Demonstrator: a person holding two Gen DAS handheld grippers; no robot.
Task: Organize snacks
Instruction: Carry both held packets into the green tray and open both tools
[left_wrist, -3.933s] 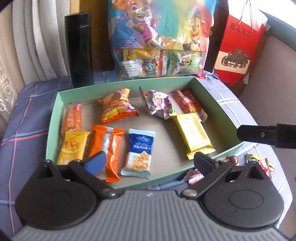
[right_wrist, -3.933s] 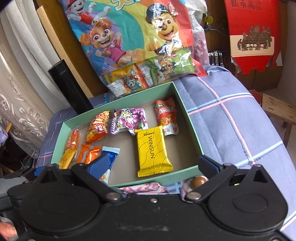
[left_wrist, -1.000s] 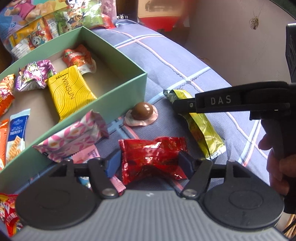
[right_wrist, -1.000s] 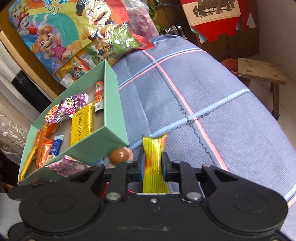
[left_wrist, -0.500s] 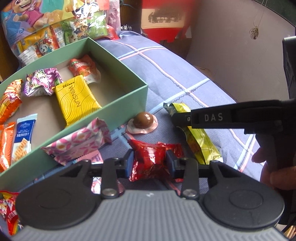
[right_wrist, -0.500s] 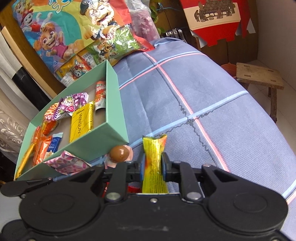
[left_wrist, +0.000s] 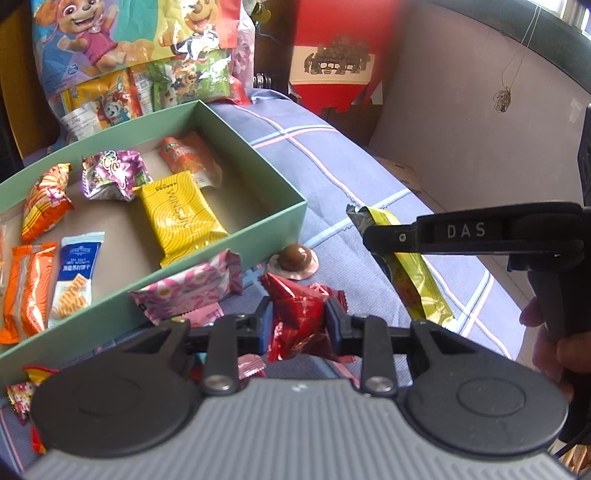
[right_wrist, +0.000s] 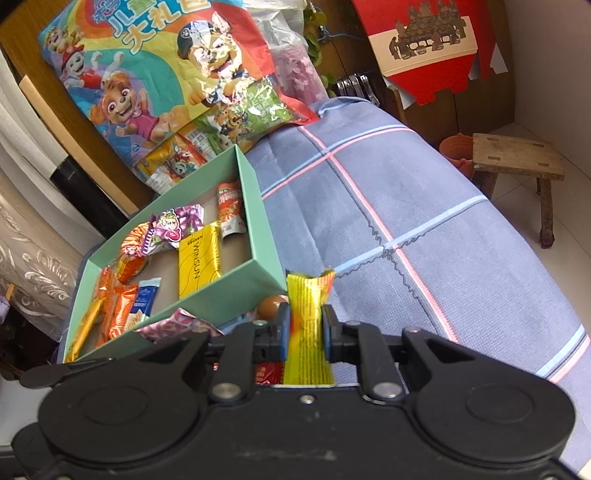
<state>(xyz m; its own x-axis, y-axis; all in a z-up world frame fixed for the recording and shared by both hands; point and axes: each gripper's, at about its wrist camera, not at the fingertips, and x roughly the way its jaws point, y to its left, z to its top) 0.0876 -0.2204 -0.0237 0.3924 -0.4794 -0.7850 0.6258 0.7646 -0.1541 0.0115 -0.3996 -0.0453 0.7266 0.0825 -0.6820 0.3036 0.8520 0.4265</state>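
- The red foil snack packet (left_wrist: 300, 317) sits crumpled between the blue pads of the left gripper (left_wrist: 298, 322); its jaws are closing on the packet and already press into both its sides, with the packet held just in front of the green box's near wall.
- The long yellow snack stick (right_wrist: 306, 325) stands upright between the pads of the right gripper (right_wrist: 305, 326), which is clamped nearly together on it; its crimped top end pokes up above the fingertips.
- From the left wrist view that same yellow stick hangs at a slant from the right gripper's black finger (left_wrist: 436, 232) marked "DAS", above the cloth.
- A person's hand (left_wrist: 554, 339) wraps the right gripper's handle at the right edge.
- The green box (left_wrist: 258, 236) lies open on the blue plaid cloth (right_wrist: 424, 229); inside are a yellow WINSUN packet (left_wrist: 181, 218), a purple packet (left_wrist: 112, 179), an orange-red sachet (left_wrist: 192, 157), a blue-and-white biscuit pack (left_wrist: 75, 273) and orange packets (left_wrist: 27, 288).
- Just outside the box's near wall lie a pink floral packet (left_wrist: 192, 288) and a brown chocolate ball (left_wrist: 293, 258) on a pink wrapper, near the red packet.
- Behind the box leans a large cartoon-dog snack bag (right_wrist: 177, 85); a red paper bag (right_wrist: 428, 44) hangs farther right, and a wooden stool (right_wrist: 517, 158) stands on the floor.
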